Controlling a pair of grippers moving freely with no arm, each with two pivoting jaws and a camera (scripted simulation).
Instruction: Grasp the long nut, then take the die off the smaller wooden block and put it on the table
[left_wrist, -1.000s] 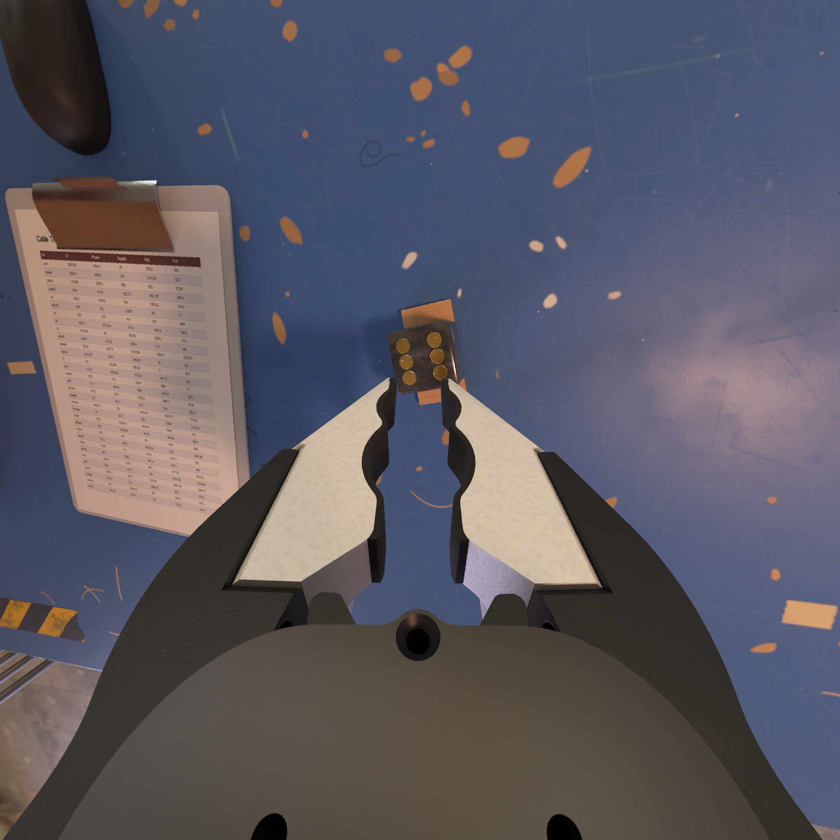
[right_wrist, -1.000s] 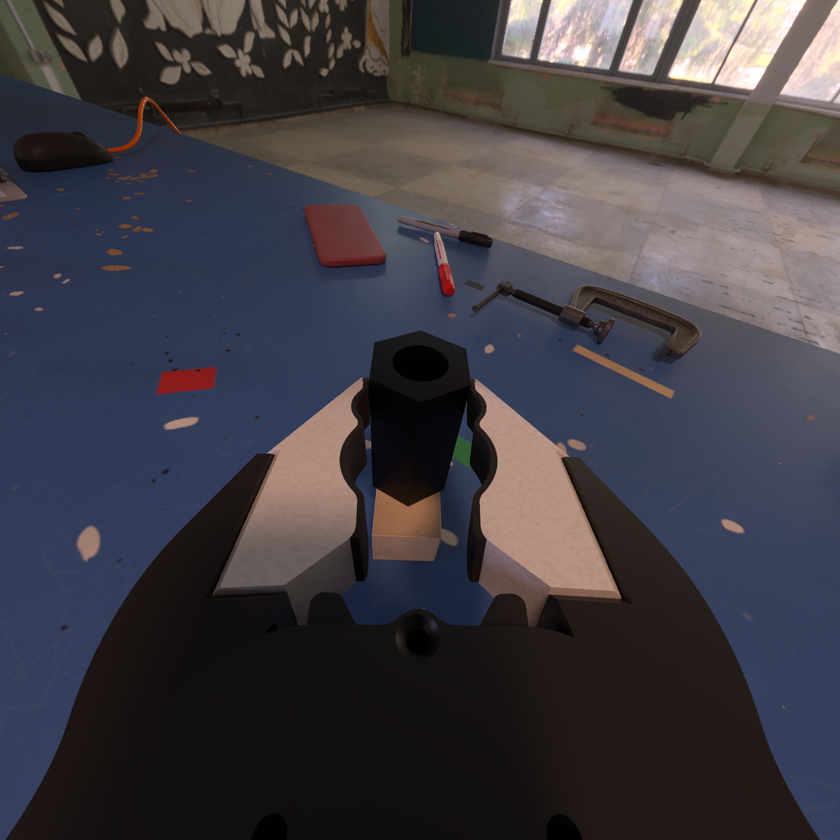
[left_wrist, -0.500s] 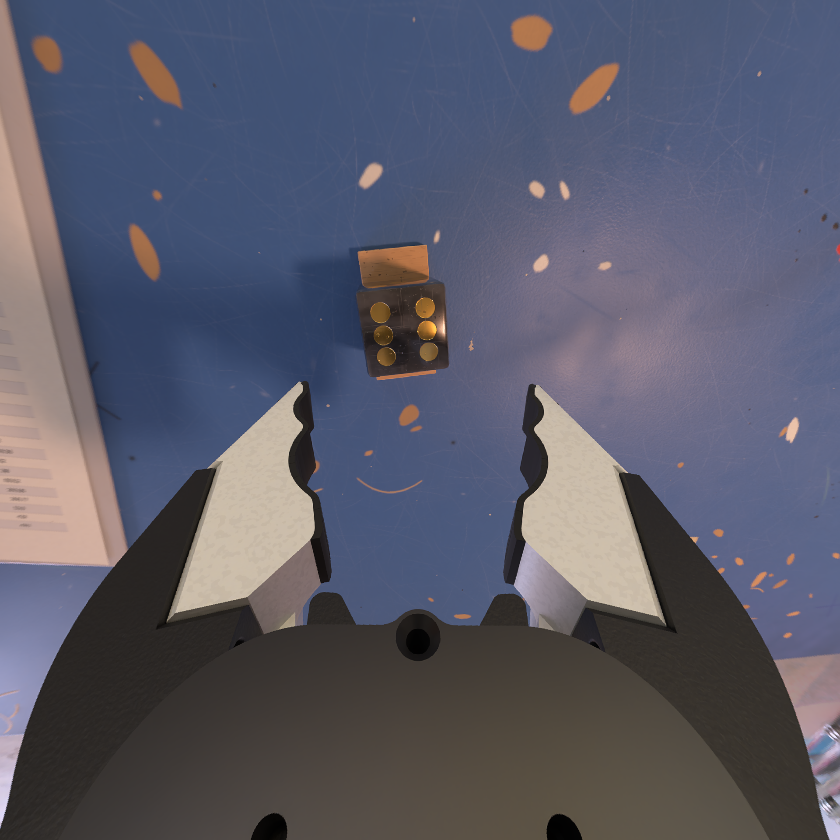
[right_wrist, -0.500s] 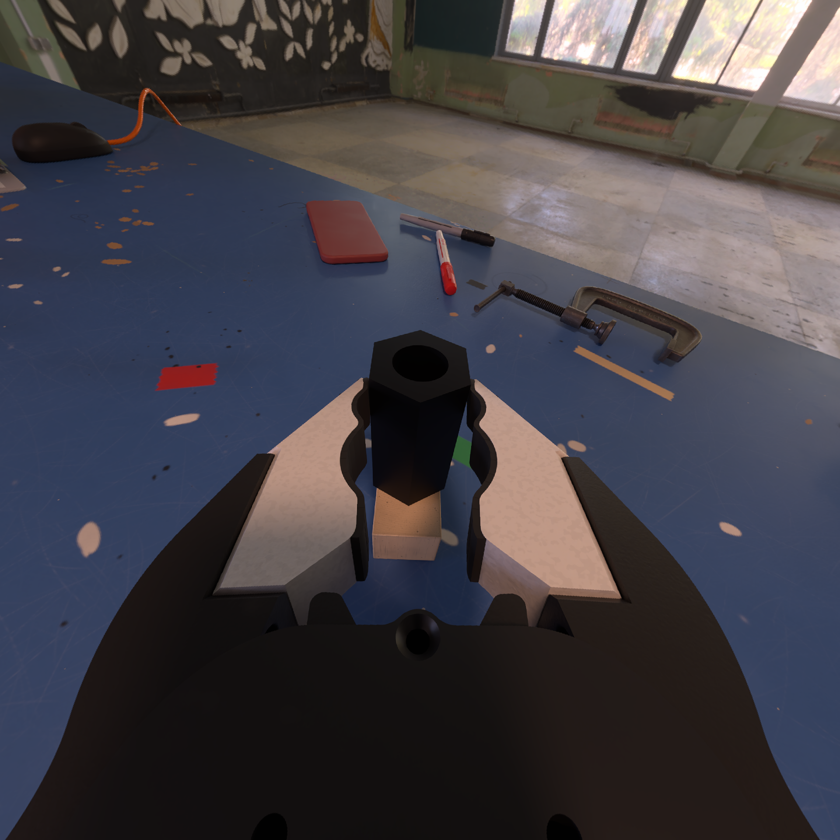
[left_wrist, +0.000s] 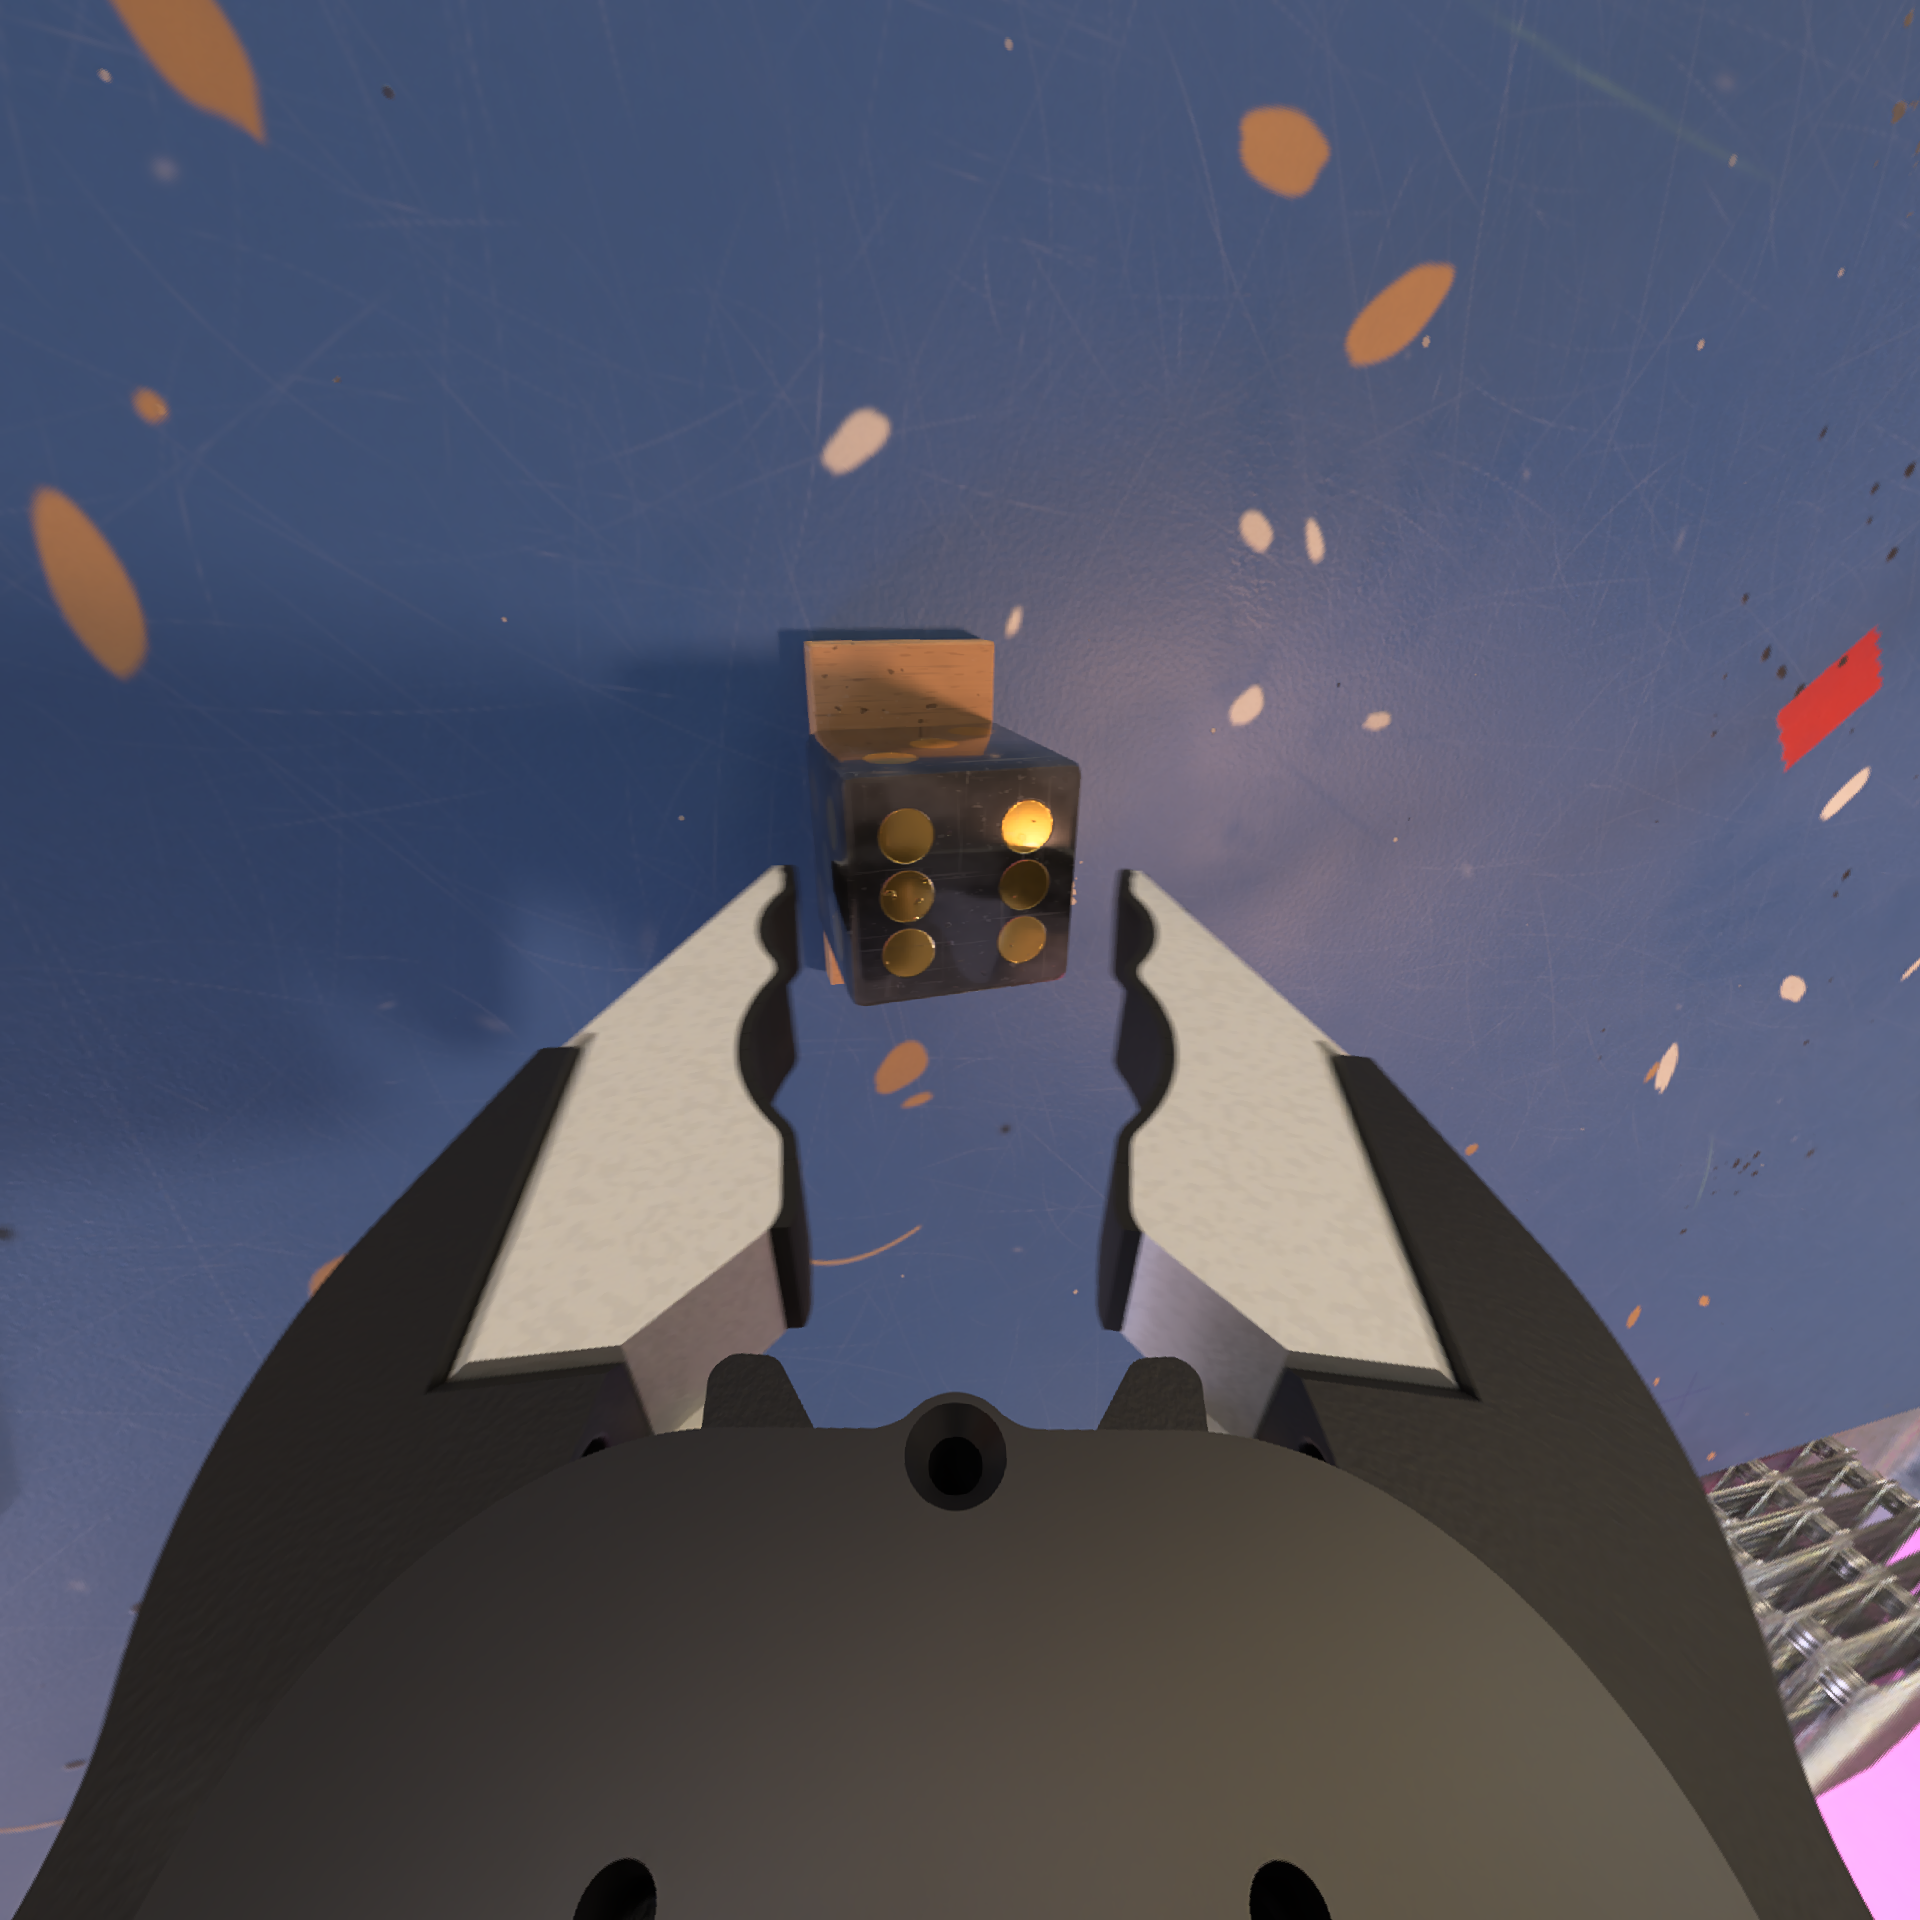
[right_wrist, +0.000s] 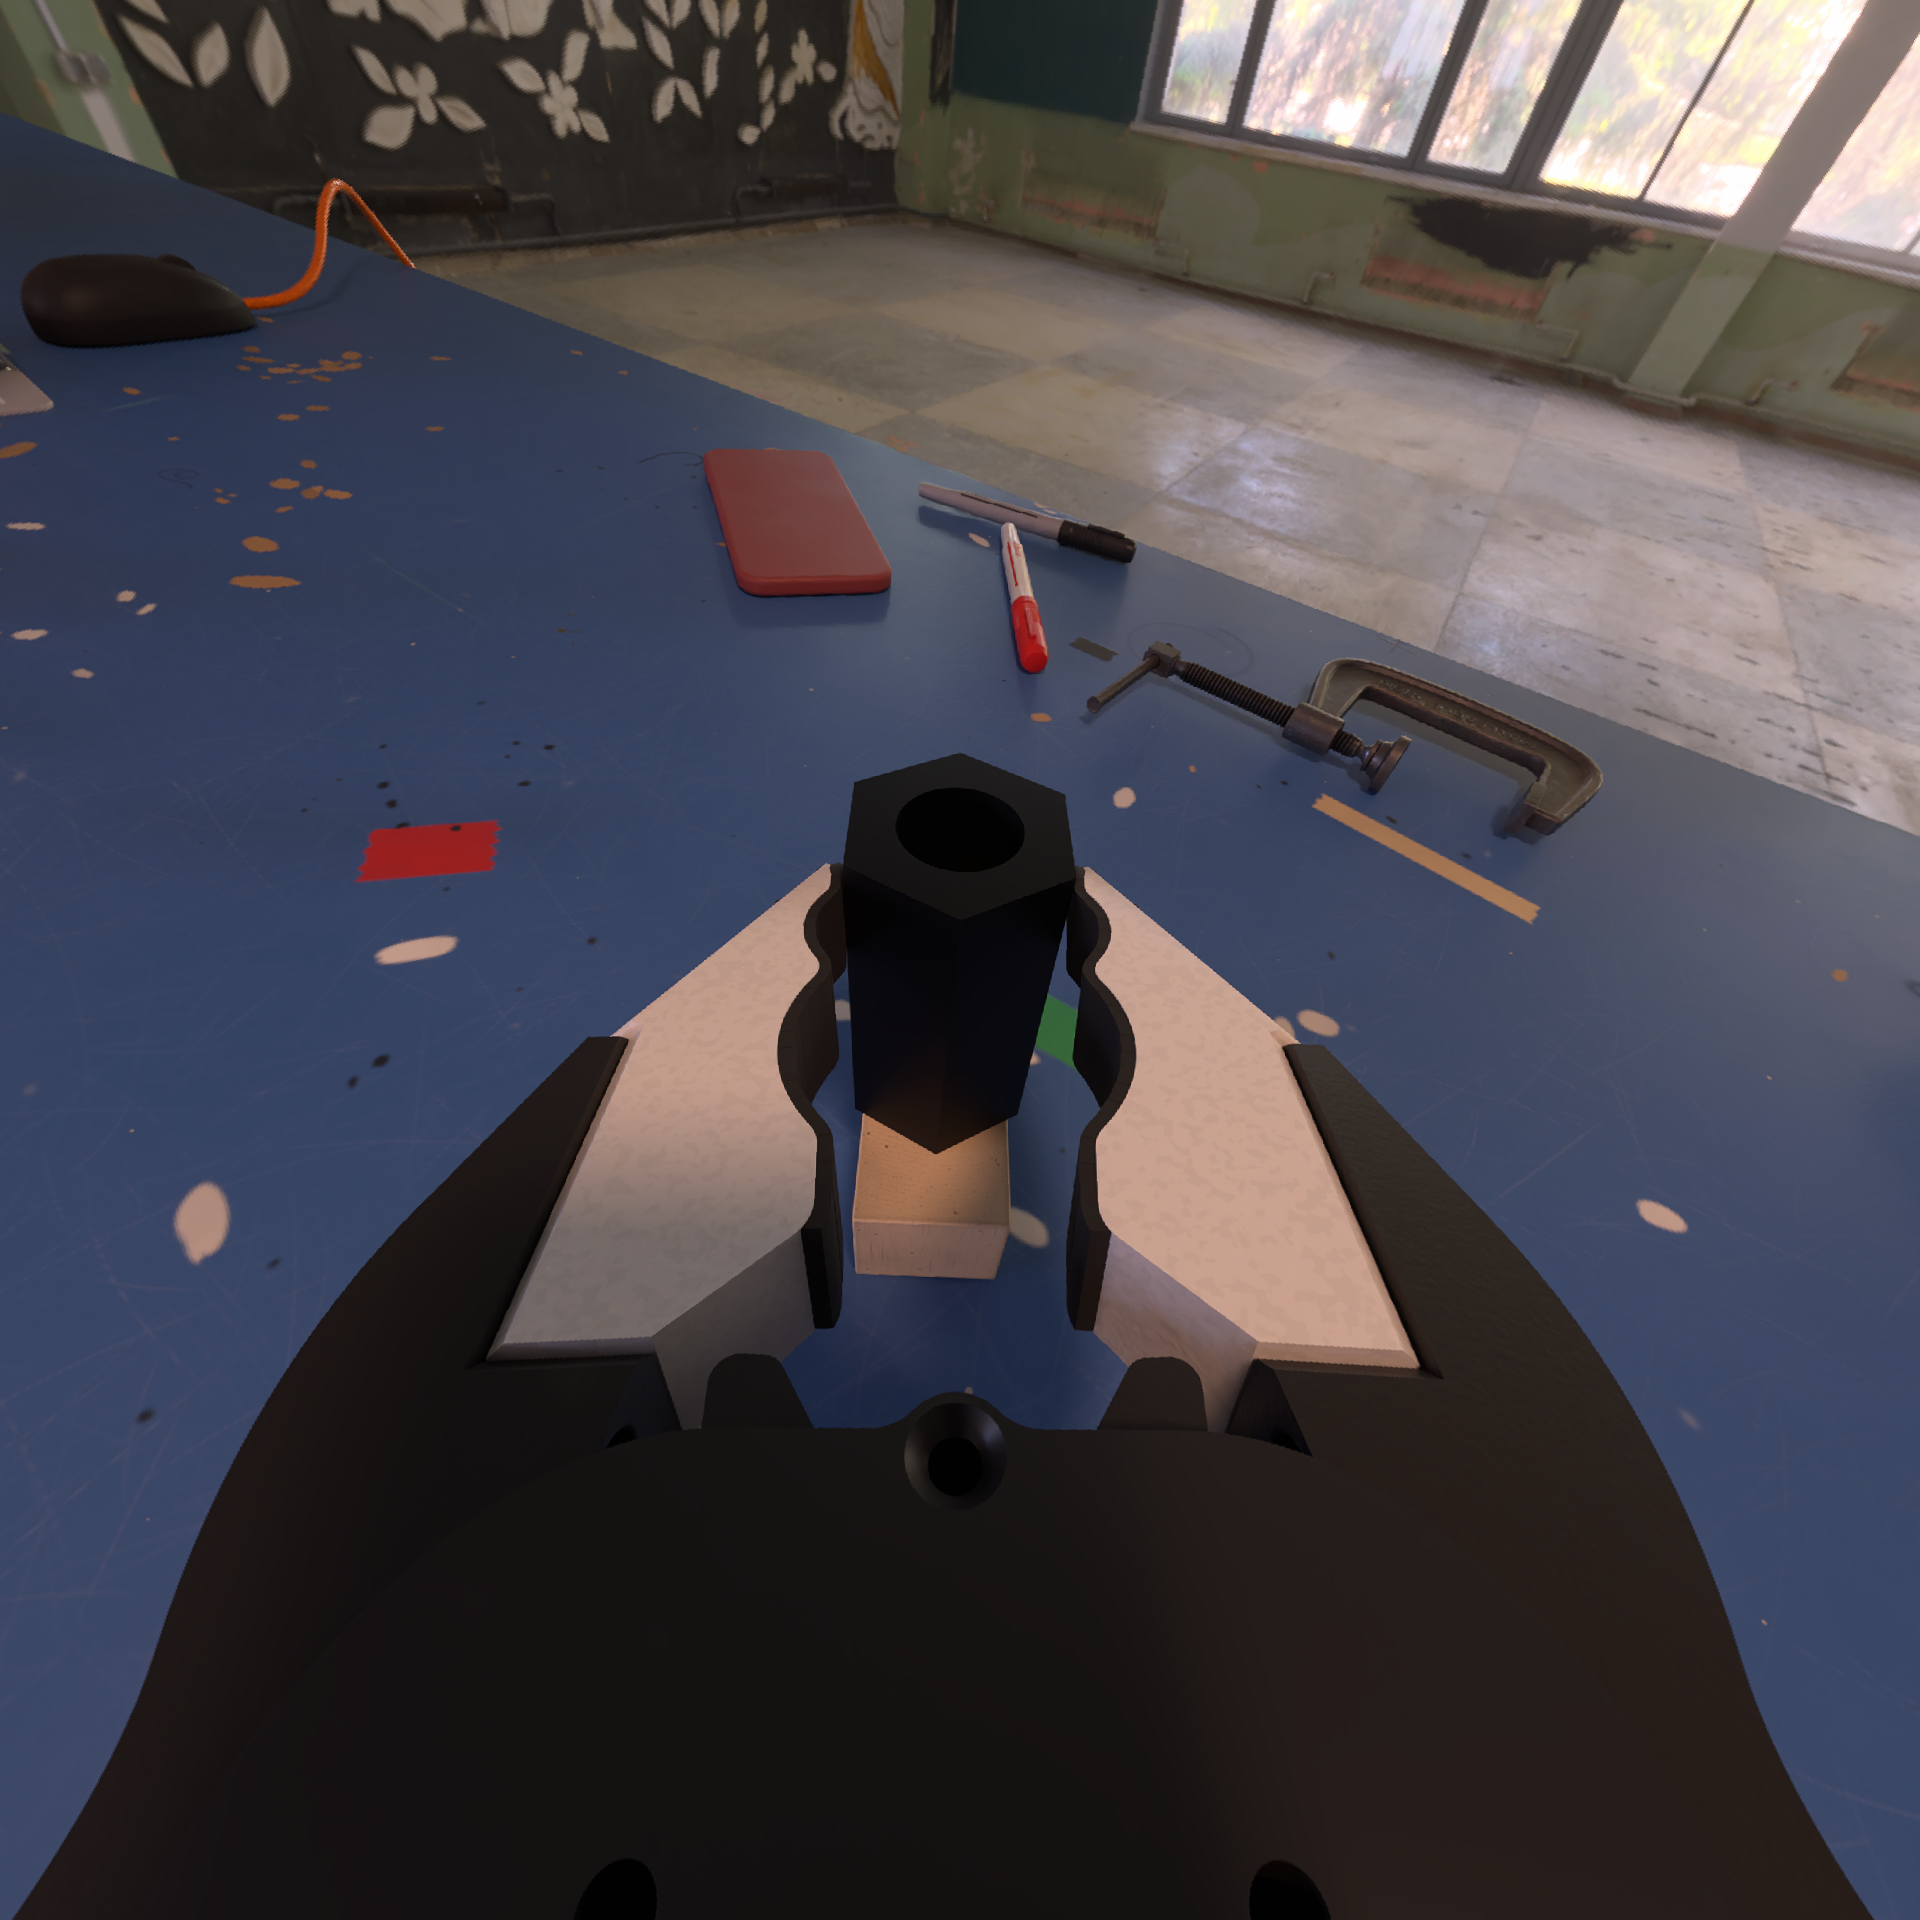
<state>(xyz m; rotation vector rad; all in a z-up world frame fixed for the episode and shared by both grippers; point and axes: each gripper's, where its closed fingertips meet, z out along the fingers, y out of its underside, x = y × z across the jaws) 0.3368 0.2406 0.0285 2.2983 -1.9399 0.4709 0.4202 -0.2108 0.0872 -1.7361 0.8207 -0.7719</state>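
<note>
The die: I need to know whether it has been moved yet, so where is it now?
In the left wrist view the die sits on the small wooden block, just ahead of the open left gripper, slightly left of centre between its fingertips.

Sharp wide-angle views, edges bowed — daylight from windows (right_wrist: 1538, 94), glinting die (left_wrist: 951, 883) — soft shadows

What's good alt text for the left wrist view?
The open left gripper points down at a dark translucent die with gold pips, sitting on a small wooden block; its fingertips flank the die without touching it. Beneath is a scratched blue table flecked with orange and pale paint.
</note>
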